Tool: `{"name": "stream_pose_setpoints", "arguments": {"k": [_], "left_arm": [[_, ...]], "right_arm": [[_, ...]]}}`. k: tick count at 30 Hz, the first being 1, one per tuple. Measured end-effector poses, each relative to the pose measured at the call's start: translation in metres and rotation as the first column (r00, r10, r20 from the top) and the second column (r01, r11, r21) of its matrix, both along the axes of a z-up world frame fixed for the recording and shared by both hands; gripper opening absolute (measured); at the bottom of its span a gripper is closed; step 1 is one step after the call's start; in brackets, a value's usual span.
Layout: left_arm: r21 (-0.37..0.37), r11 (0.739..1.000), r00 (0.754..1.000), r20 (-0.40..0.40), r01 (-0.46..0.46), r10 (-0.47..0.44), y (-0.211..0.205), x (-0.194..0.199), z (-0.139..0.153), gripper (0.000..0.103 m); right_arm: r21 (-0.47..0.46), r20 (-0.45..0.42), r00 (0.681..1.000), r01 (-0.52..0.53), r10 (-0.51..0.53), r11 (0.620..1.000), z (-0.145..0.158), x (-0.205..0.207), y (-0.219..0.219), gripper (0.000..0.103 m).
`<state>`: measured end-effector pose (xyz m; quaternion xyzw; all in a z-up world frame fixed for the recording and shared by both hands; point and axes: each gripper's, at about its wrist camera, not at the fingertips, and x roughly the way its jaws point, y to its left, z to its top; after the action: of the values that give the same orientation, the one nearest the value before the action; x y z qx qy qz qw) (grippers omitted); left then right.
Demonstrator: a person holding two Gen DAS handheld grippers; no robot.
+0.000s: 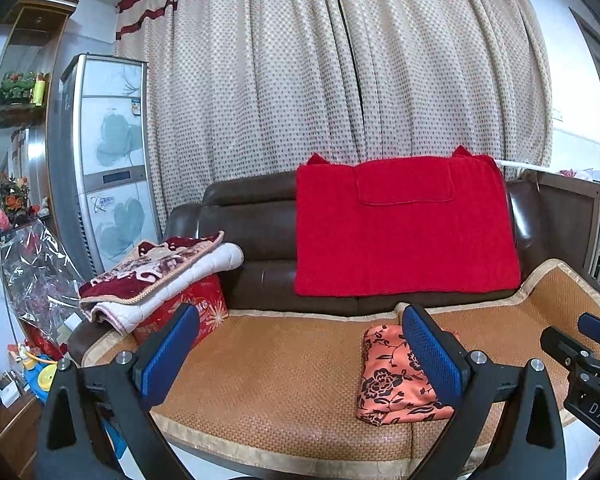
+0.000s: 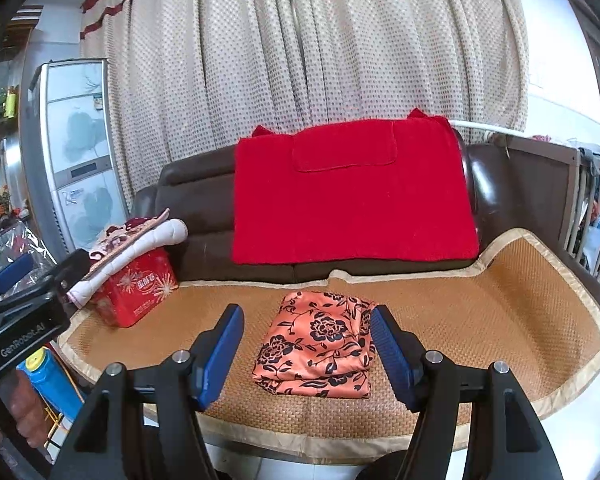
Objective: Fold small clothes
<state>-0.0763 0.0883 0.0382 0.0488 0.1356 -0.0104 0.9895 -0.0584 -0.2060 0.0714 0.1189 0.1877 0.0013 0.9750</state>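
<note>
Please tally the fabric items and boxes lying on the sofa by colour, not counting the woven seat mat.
Solid red: 1, the red towel over the backrest.
Orange with black flowers: 1, the folded floral garment.
Maroon and white: 1, the folded blanket.
Red printed: 1, the red box beneath that blanket.
Total: 4

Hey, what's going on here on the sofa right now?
A person holds two handheld grippers over a sofa mat. An orange floral garment lies folded into a compact bundle on the mat. The left gripper and right gripper both have their jaws open, holding nothing, above the bundle's near side.
</note>
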Motion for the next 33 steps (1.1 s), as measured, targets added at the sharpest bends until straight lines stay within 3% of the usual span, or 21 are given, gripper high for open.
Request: {"name": "stream_pose_setpoints", "arguments": {"k": [33], "left_arm": [[-0.017,1.0,0.998,0.057,-0.018,0.019,0.024,-0.032,0.015,0.101]], "right_arm": [[-0.065,-0.014,1.0,-0.014,0.013,0.998,0.013,-0.006,0.033,0.07]]}}
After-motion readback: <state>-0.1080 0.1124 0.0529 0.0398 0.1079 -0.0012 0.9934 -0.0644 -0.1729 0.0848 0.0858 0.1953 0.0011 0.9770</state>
